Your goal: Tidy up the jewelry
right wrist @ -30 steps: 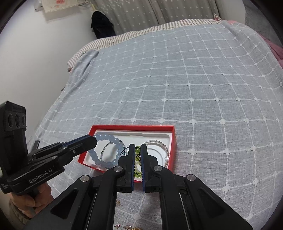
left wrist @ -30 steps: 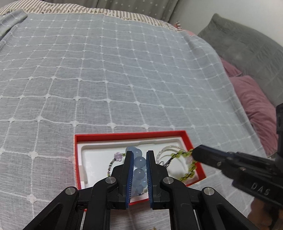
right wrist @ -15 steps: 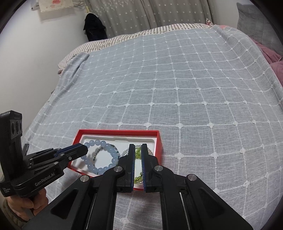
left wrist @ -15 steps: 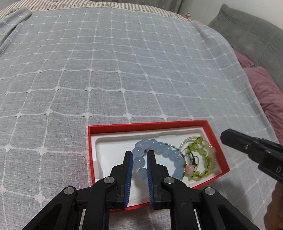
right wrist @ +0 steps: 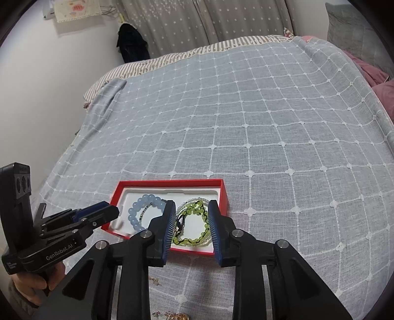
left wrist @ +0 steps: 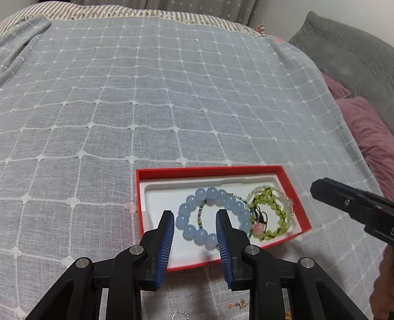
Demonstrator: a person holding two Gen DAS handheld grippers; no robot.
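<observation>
Bracelets, a blue bead bracelet [left wrist: 211, 219] and a green one [right wrist: 194, 226], are lying in the red box [left wrist: 293, 187] while both grippers' fingers, left [left wrist: 195, 216] and right [right wrist: 192, 209], are opening above them, gripping nothing.

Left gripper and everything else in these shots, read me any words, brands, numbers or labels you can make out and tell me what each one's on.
"GenRobot.AI": white lettering on the side of the left gripper, right wrist view.
Small white print on that gripper's rear end: too small to read.
Patterned paper on the wall: too blurred to tell if it carries text.
Red box, bracelets, blanket: no text visible.
</observation>
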